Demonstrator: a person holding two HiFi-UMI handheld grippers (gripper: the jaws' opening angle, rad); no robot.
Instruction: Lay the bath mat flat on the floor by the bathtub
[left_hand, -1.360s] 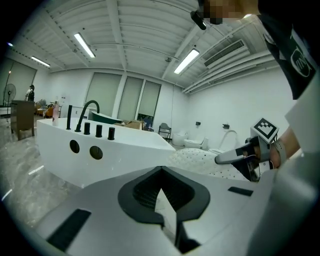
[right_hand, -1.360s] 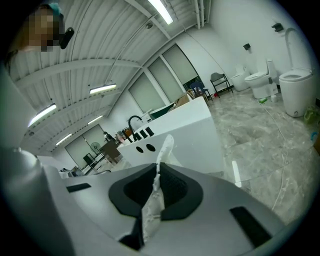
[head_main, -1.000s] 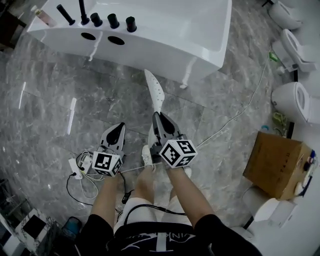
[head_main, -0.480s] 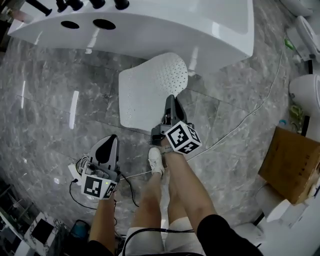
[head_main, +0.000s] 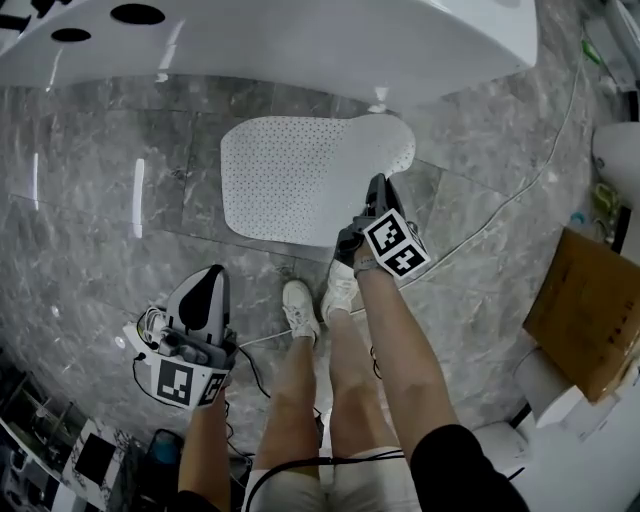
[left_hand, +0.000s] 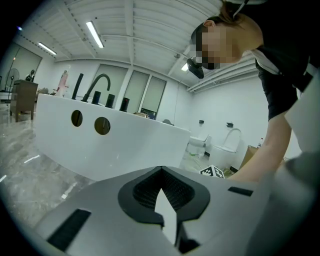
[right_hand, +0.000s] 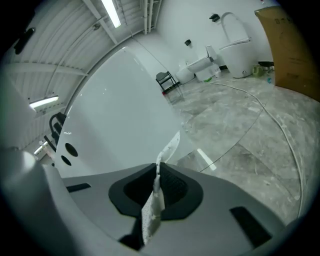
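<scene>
Overhead view of you standing before a white bathtub (head_main: 300, 40), a gripper in each hand. A second earlier the bath mat (head_main: 300, 175) hung edge-on from your right gripper (head_main: 378, 184), showing only as a thin upright strip in front of the bathtub. Half a second earlier it had swung open and was tilting down.

At this moment it was spread wide over the grey marble floor (head_main: 90, 180), its perforated face up and its far long edge just beside the bathtub's base. Your right gripper had reached toward the bathtub with it, and its jaws were clamped on the mat's near edge, toward the end to the right of the bathtub. The right gripper view showed the thin white edge (right_hand: 152, 210) pinched between the pads and running on toward the bathtub wall (right_hand: 115, 115). Whether that held edge was touching the floor could not be told.

Your left gripper (head_main: 213, 273) had dropped back, well away from the bathtub and clear of the mat. Its jaws were closed with nothing between them.

The task looked nearly done: what remained, as a judgement, was to let go of the near edge and see that it settled flat.
</scene>
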